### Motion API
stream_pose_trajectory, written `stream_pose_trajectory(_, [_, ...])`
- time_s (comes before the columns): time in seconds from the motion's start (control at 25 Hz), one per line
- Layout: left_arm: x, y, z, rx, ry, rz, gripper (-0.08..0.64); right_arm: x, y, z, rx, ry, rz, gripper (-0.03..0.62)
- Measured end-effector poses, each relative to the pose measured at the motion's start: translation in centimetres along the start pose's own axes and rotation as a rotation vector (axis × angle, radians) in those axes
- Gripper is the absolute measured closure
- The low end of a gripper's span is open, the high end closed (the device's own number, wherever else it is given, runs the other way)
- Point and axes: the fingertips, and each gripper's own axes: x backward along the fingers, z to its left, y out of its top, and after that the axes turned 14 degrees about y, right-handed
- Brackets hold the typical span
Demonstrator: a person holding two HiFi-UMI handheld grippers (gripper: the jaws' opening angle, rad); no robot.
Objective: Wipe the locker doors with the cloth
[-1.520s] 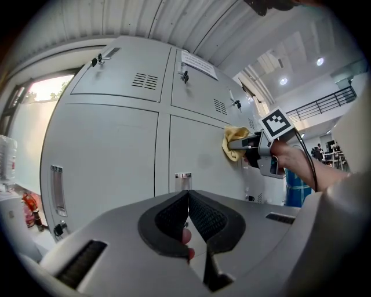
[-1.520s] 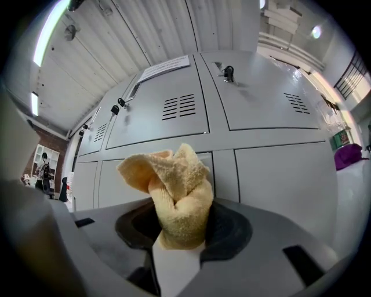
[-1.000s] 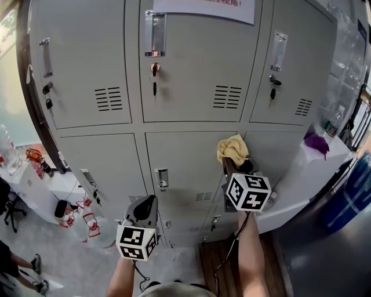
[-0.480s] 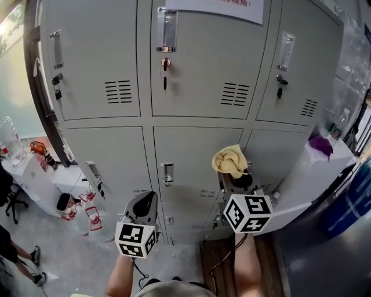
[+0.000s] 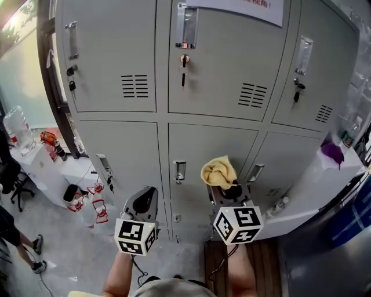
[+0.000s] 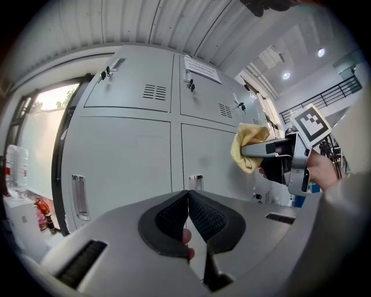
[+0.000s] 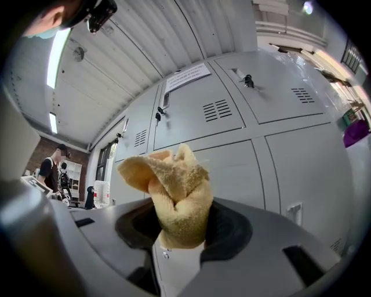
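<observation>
Grey locker doors (image 5: 208,156) fill the head view in two rows, with handles, vents and keys in the upper locks. My right gripper (image 5: 222,187) is shut on a bunched yellow cloth (image 5: 218,172), held a little in front of the lower middle door. That cloth (image 7: 174,191) rises between the jaws in the right gripper view. My left gripper (image 5: 145,204) hangs lower left, shut and empty; its pads (image 6: 188,217) meet with nothing between. From the left gripper view the right gripper (image 6: 278,154) and cloth (image 6: 249,145) show at right.
A white low cabinet (image 5: 58,174) with bottles and red-tagged items stands at left. A white counter (image 5: 324,174) with a purple thing (image 5: 331,152) juts out at right. A paper notice (image 5: 243,4) is stuck on the upper middle door. A person's legs (image 5: 14,232) show at far left.
My view has swung right and down along the lockers. The right gripper with the cloth has shifted left and lower, from near the lower right door to the lower middle door. Left gripper barely moved.
</observation>
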Motion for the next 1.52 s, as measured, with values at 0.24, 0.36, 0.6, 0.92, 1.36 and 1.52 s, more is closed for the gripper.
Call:
stream_pose_trajectory(0.24, [0.5, 0.3, 2.7, -0.006, 0.069, -0.004, 0.537, -3.0, -1.4, 2.6, -0.015, 0.086, 0.017, 0.408])
stream_pose_trajectory(0.36, [0.8, 0.1, 4.1, -0.007, 0.103, -0.002, 0.537, -4.5, -2.1, 3.8, -0.021, 0.125, 0.029, 0.408])
stream_pose_trajectory(0.6, [1.5, -0.4, 6.5, -0.003, 0.167, 0.01, 0.537, -7.6, -3.1, 5.7, -0.028, 0.191, 0.05, 0.408])
stream_pose_trajectory(0.92, [2.3, -1.0, 9.0, 0.006, 0.232, 0.025, 0.537, -10.6, -4.6, 6.2, -0.034, 0.212, 0.088, 0.408])
stream_pose_trajectory(1.36, [1.7, -1.2, 8.4, 0.008, 0.226, 0.031, 0.537, -10.9, -5.5, 4.3, -0.049, 0.164, 0.112, 0.41])
stream_pose_trajectory(1.52, [1.2, -1.2, 7.4, 0.006, 0.202, 0.031, 0.537, -10.2, -5.6, 3.0, -0.051, 0.132, 0.117, 0.41])
